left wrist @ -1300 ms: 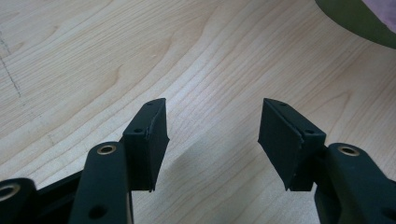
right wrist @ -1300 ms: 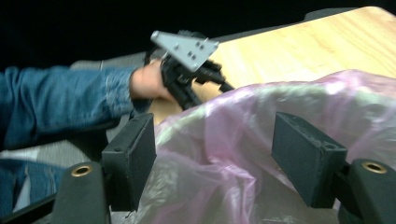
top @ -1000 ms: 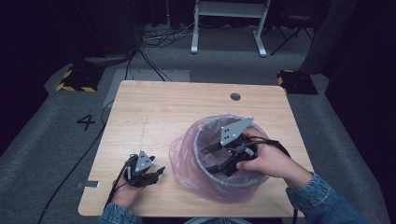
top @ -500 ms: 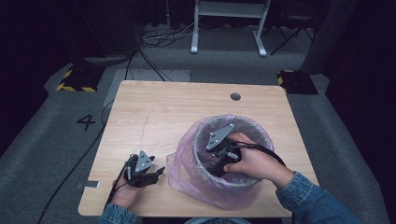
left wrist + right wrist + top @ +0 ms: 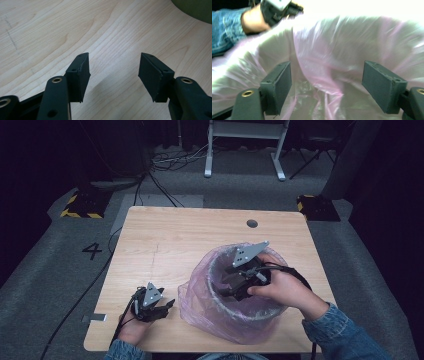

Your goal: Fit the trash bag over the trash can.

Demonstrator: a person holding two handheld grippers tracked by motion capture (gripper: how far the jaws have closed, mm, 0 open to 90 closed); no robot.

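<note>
A round bin lined with a pink plastic bag stands near the table's front right. My right gripper reaches down inside the bin's mouth, open, its jaws wide apart with nothing between them. In the right gripper view the pink bag spreads in front of my right gripper, blurred. My left gripper rests low over the bare wood at the front left, just left of the bag. In the left gripper view my left gripper stands open over the wooden table.
The table has a round cable hole near its far edge. A person's sleeve and the left gripper show beyond the bag in the right gripper view. Cables and a frame's legs lie on the floor behind the table.
My right gripper has moved left and deeper into the bin's mouth, tilting its grey plate. The left gripper has stayed where it was.
</note>
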